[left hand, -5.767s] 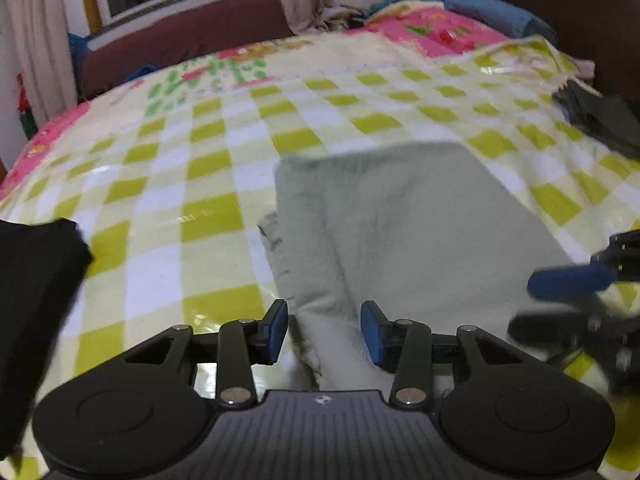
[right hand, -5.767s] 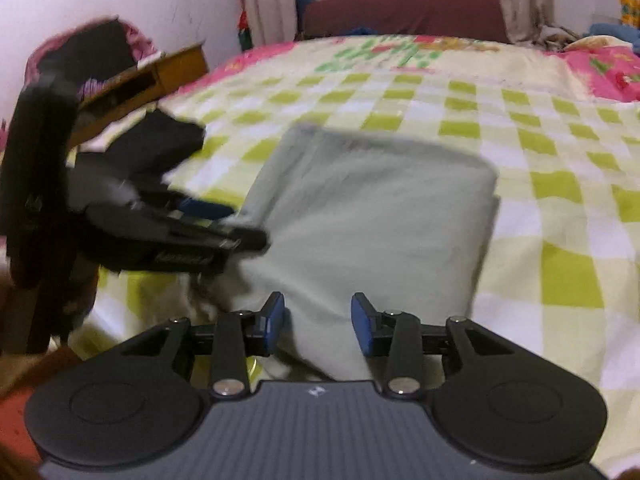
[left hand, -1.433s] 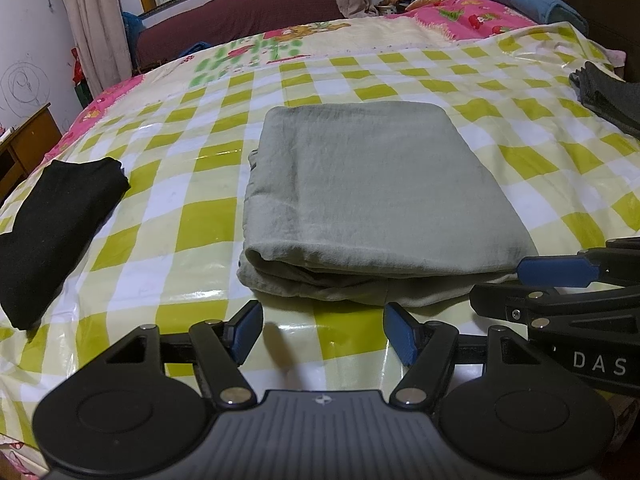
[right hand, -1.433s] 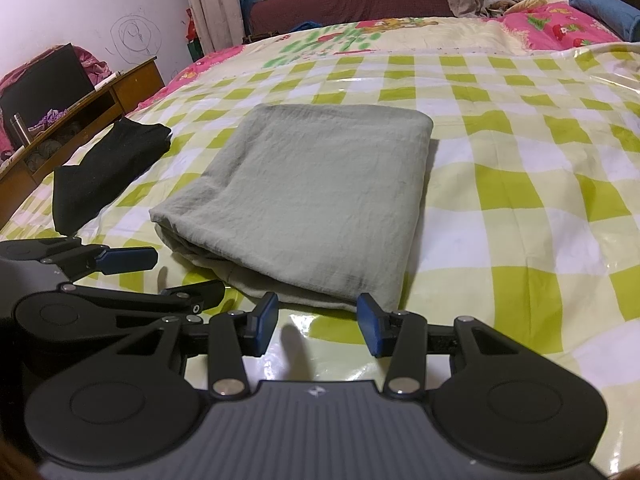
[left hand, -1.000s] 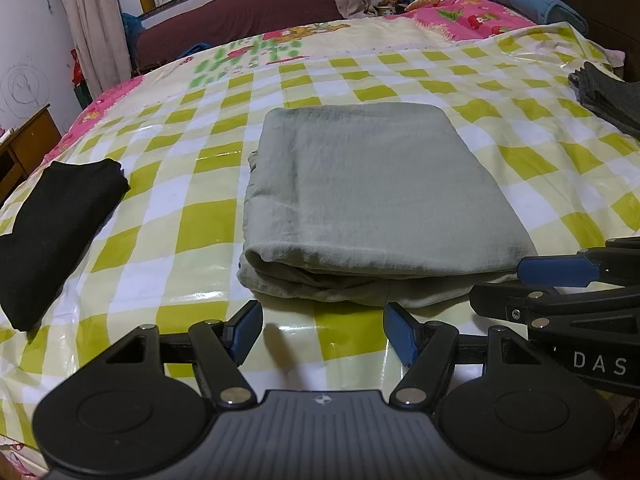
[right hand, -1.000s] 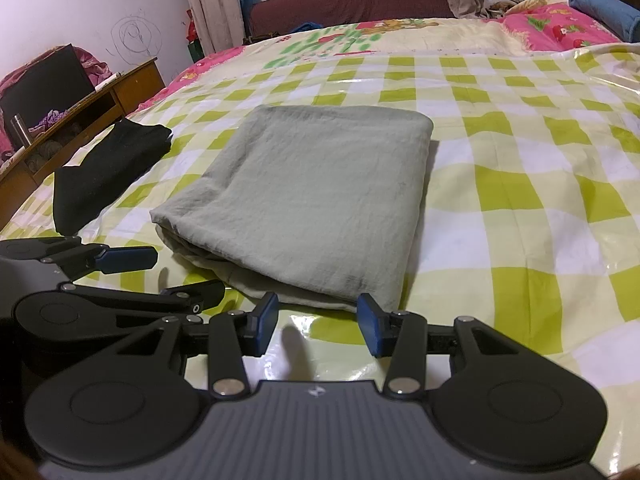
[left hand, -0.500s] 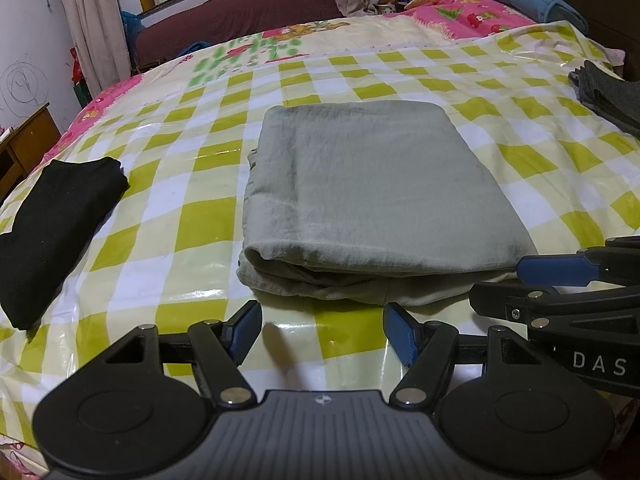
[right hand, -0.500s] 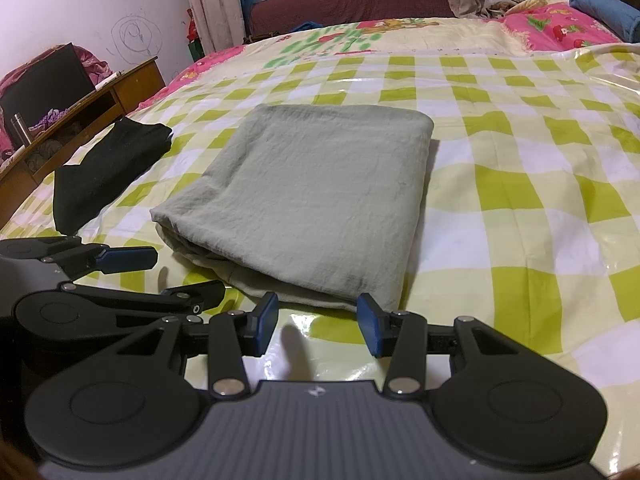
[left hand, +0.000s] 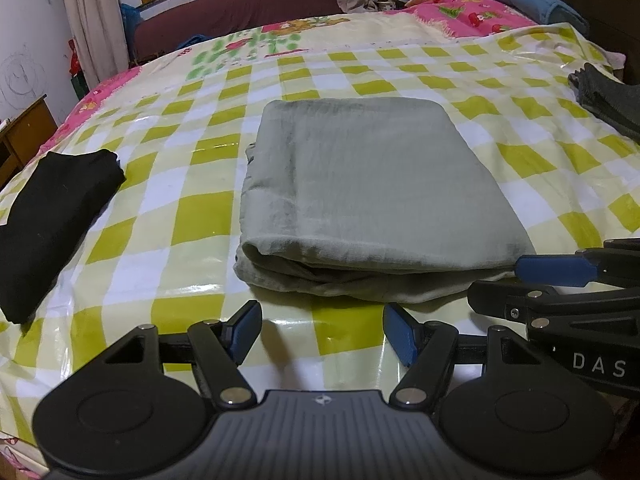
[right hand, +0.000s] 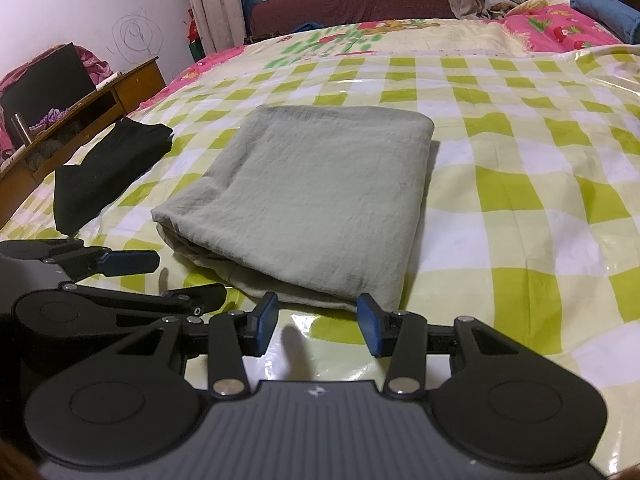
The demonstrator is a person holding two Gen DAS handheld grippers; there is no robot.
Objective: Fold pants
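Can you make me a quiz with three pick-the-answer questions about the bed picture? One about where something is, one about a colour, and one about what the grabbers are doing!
1. Where do the folded black clothes lie, seen from the left wrist camera?
A. left of the grey-green pants
B. on top of them
C. under them

2. What colours are the squares on the checked cover?
A. red and blue
B. yellow-green and white
C. all black

3. What are the left gripper and right gripper doing?
A. both pinch the pants
B. one holds a sock
C. both are open, holding nothing

Answers: 1 A, bare cover lies between them. 2 B, that pattern surrounds the pants. 3 C, only cover shows between the blue fingers.
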